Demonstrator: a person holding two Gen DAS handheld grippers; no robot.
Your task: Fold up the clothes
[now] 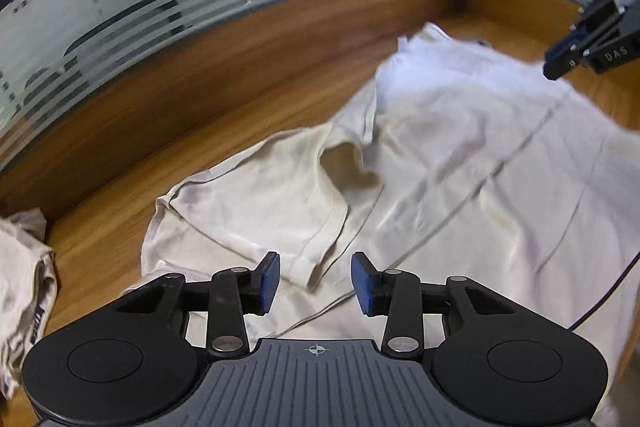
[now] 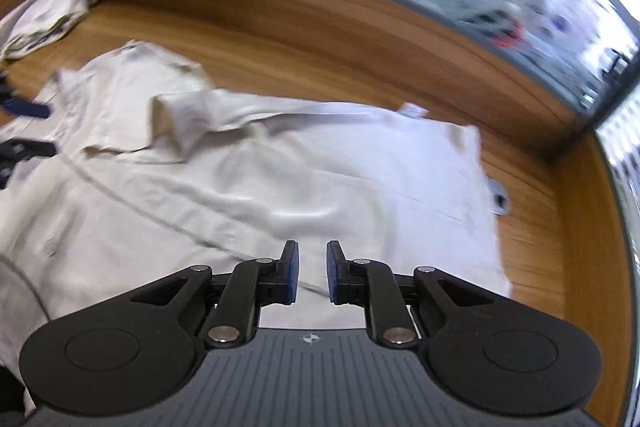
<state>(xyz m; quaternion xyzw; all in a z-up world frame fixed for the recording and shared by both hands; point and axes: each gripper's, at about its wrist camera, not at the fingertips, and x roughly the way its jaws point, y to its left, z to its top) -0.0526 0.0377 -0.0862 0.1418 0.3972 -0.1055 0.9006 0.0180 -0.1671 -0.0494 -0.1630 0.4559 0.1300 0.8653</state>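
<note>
A cream shirt (image 1: 460,155) lies spread on the wooden table (image 1: 248,75), one sleeve (image 1: 256,195) folded inward. My left gripper (image 1: 316,281) is open and empty, just above the sleeve cuff. My right gripper (image 2: 311,273) is open with a narrow gap and empty, above the shirt (image 2: 280,187) near its hem. The right gripper also shows in the left wrist view (image 1: 568,51) at the far right, above the shirt's far edge. The left gripper's fingertips (image 2: 28,109) show at the left edge of the right wrist view.
A second crumpled pale garment (image 1: 20,267) lies at the table's left end, also in the right wrist view (image 2: 52,11). A wooden rim and striped glass partition (image 1: 120,7) bound the table's far side. A grey cable grommet (image 2: 500,201) sits beside the shirt.
</note>
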